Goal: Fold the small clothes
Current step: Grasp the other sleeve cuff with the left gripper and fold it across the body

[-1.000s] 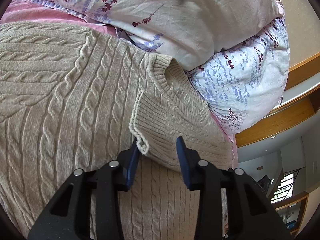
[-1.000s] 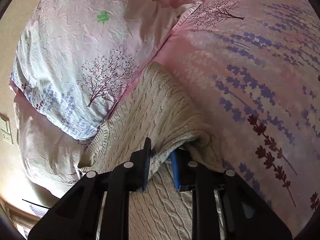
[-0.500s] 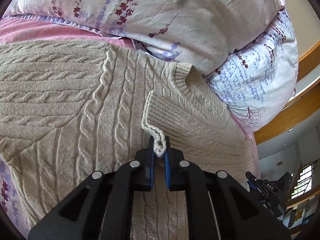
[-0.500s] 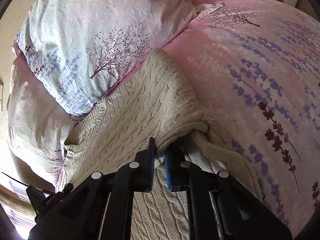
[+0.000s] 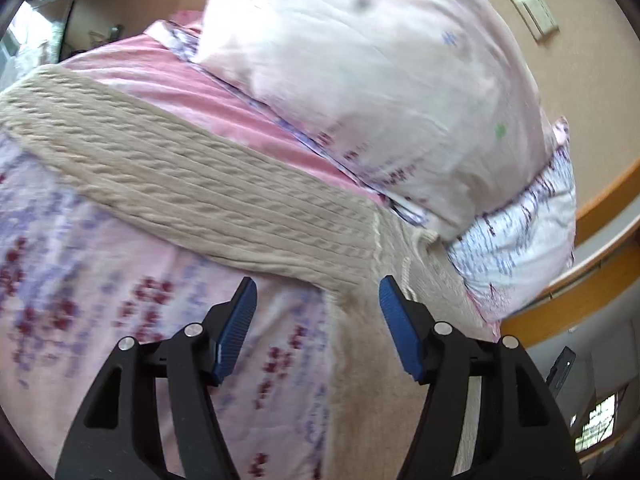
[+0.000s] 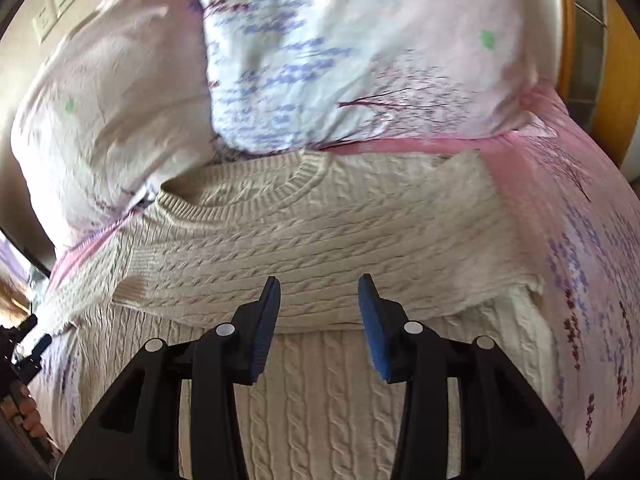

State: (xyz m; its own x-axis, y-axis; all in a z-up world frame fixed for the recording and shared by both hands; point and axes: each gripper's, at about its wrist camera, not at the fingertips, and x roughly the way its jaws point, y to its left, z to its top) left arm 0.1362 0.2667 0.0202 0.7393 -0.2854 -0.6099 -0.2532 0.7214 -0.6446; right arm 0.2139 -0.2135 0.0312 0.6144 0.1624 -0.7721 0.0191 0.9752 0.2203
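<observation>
**Sleeve laid across, both tools empty**

With both tools spread wide and gripping nothing, the step in hand looks like the pause between folds. Nearest in the right view, the right tool (image 6: 319, 312) hovers over the sweater (image 6: 320, 240), its blue pads apart above the lower edge of a sleeve (image 6: 312, 280) that lies folded sideways across the chest. Beyond that band sits the ribbed collar (image 6: 256, 196), and past it the pillows (image 6: 360, 60) press against the neckline. The sweater lies flat on the bed (image 6: 580, 240), on the pink floral cover.

In the left view, which is blurred, the left tool (image 5: 316, 308) hangs over the cover with its pads wide, the sweater's edge just ahead of it. A long knit strip (image 5: 180, 184), judged to be the other sleeve, runs away to the left across the bed.

That outstretched sleeve is probably next: the left tool would need to pinch its far cuff and carry it across the chest to match the first. Thick knit may slide or bunch, so a firm bite on the ribbing seems wise.
</observation>
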